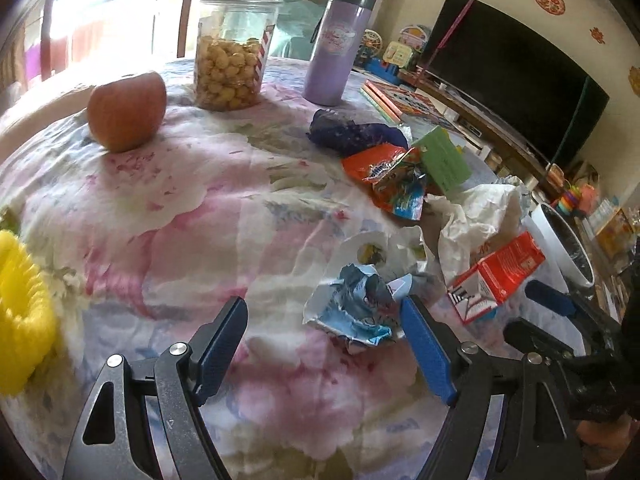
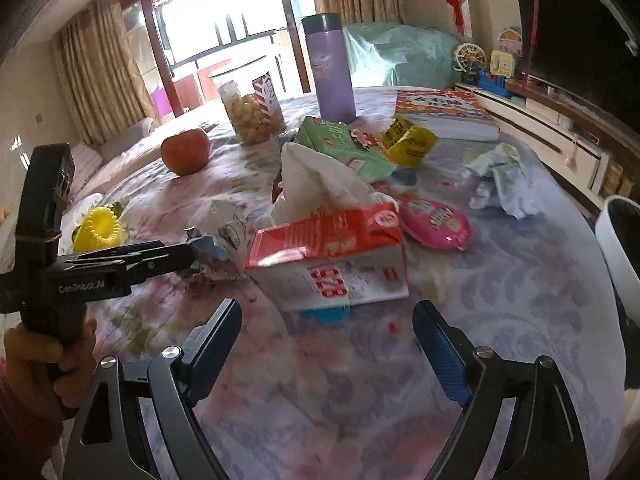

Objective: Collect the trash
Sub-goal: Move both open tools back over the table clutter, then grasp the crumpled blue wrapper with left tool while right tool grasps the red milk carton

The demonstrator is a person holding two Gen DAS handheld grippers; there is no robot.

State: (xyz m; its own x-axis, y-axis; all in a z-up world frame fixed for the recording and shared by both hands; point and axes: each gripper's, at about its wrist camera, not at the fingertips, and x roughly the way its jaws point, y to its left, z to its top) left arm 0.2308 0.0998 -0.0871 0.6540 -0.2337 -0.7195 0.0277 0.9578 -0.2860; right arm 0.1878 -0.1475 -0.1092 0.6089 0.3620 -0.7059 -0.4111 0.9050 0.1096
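My left gripper point(image 1: 324, 320) is open and low over the flowered tablecloth point(image 1: 160, 208); a crumpled blue-and-white wrapper point(image 1: 352, 304) lies by its right finger. Beyond lie a red-and-white carton point(image 1: 496, 276), crumpled white paper point(image 1: 476, 216), an orange snack bag point(image 1: 392, 176), a green box point(image 1: 444, 156) and a dark blue wrapper point(image 1: 352, 132). My right gripper point(image 2: 328, 320) is open, just short of the red-and-white carton point(image 2: 332, 256). The right wrist view also shows white tissue point(image 2: 316, 184), a pink packet point(image 2: 436, 220), a yellow wrapper point(image 2: 408, 140) and crumpled pale paper point(image 2: 500, 180). The left gripper point(image 2: 176, 256) shows there at the blue wrapper.
An apple point(image 1: 128, 110), a jar of snacks point(image 1: 232, 56), a purple flask point(image 1: 340, 40) and books point(image 1: 400, 100) stand farther back. A yellow toy point(image 1: 20, 312) sits at the left. A white bin point(image 1: 560, 244) stands beside the table's right edge; it shows in the right wrist view point(image 2: 616, 232).
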